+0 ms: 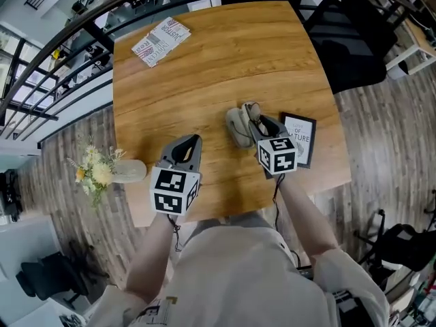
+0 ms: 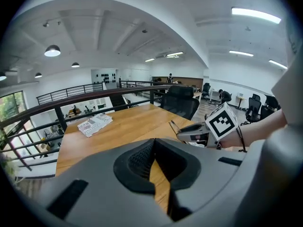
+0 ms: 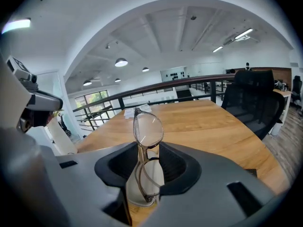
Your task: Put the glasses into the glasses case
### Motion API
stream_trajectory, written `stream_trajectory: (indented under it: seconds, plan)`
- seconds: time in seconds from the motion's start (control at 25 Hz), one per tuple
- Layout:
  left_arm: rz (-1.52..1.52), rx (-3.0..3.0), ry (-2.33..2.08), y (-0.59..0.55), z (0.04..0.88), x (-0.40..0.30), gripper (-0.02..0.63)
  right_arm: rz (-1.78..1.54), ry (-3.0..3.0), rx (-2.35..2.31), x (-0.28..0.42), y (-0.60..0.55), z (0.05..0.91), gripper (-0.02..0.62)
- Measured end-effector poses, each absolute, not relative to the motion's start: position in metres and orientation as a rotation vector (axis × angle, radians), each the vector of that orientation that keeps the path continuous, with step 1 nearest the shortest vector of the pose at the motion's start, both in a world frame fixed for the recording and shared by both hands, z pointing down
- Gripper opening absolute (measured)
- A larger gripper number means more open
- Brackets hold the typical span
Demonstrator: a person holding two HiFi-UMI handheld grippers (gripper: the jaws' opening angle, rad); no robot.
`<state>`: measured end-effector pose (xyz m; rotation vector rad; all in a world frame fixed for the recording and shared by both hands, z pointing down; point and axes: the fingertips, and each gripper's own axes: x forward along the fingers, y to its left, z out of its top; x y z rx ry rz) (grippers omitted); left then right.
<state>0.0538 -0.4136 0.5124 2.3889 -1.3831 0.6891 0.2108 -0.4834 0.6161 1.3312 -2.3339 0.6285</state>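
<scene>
My right gripper (image 1: pixel 257 125) is shut on the folded clear-framed glasses (image 1: pixel 253 112), holding them on edge. In the right gripper view one lens of the glasses (image 3: pixel 147 128) rises above the jaws and the other sits between them. Directly under and left of them lies the open beige glasses case (image 1: pixel 236 127), and a pale part of the case (image 3: pixel 158 176) shows behind the lower lens. My left gripper (image 1: pixel 192 142) hovers to the left of the case, near the table's front edge. Its jaws (image 2: pixel 154 142) meet at the tips and hold nothing.
The wooden table (image 1: pixel 204 67) carries a folded newspaper (image 1: pixel 161 41) at the far left and a framed card (image 1: pixel 300 139) just right of my right gripper. A white vase of flowers (image 1: pixel 102 172) stands at the table's front left corner. A black office chair (image 1: pixel 347 39) stands at the far right.
</scene>
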Motion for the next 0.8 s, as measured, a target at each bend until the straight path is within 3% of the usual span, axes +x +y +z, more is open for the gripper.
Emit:
stream_trajectory:
  seconds: [0.8]
  plan:
    - [0.72, 2.285, -1.357, -0.4, 0.552, 0.034, 0.017, 0.913, -2.161, 1.127, 0.167, -0.484, 0.726, 0.16]
